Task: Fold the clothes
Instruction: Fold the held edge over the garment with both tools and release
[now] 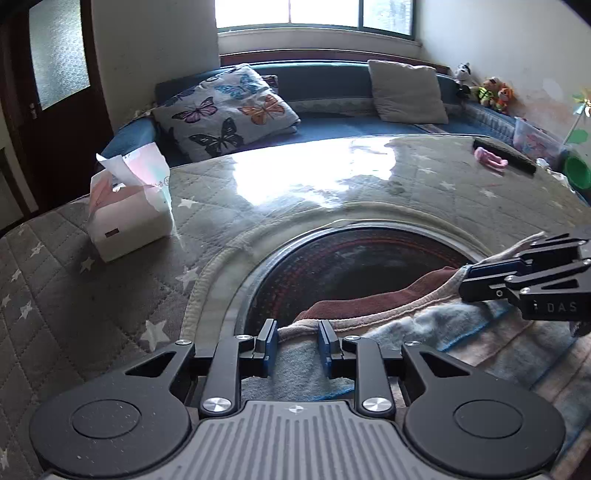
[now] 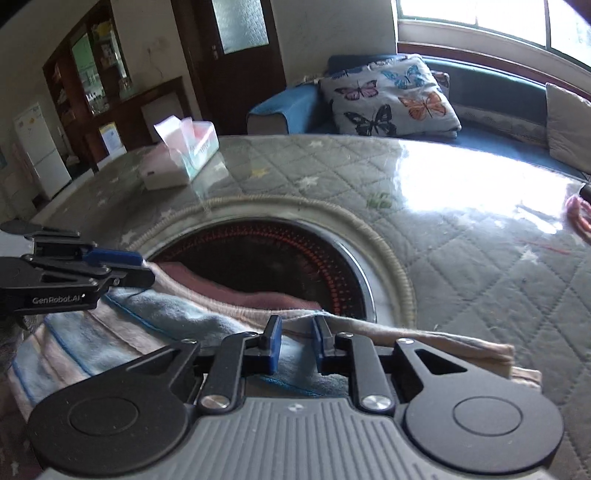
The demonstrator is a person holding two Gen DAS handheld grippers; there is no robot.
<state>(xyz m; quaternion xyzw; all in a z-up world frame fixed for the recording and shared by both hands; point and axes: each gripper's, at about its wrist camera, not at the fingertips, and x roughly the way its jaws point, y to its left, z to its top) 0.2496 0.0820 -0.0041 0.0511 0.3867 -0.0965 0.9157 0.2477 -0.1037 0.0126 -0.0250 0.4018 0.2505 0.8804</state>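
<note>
Daylight from the window (image 1: 314, 11) is glaring off a quilted grey surface (image 1: 110, 295) with a round dark inset (image 1: 351, 266) at its middle; a tissue box (image 1: 129, 218) is sitting off to one side, a sofa (image 1: 332, 125) with a butterfly cushion (image 1: 225, 110) behind. Striped towel-like cloth (image 1: 443, 332), blue and pink, is lying bunched along the near edge, partly overlapping the inset. Left hand-held gripper (image 1: 295, 349) is hovering with jaws parted, cloth edge between the pads but not pinched. Right hand-held gripper (image 2: 297, 345) is standing the same way further along that edge, jaws apart, nothing clamped. Judging by the lay, one rough fold may be made; edges are looking uneven. Squaring up and at least one further fold appear left to do.
</note>
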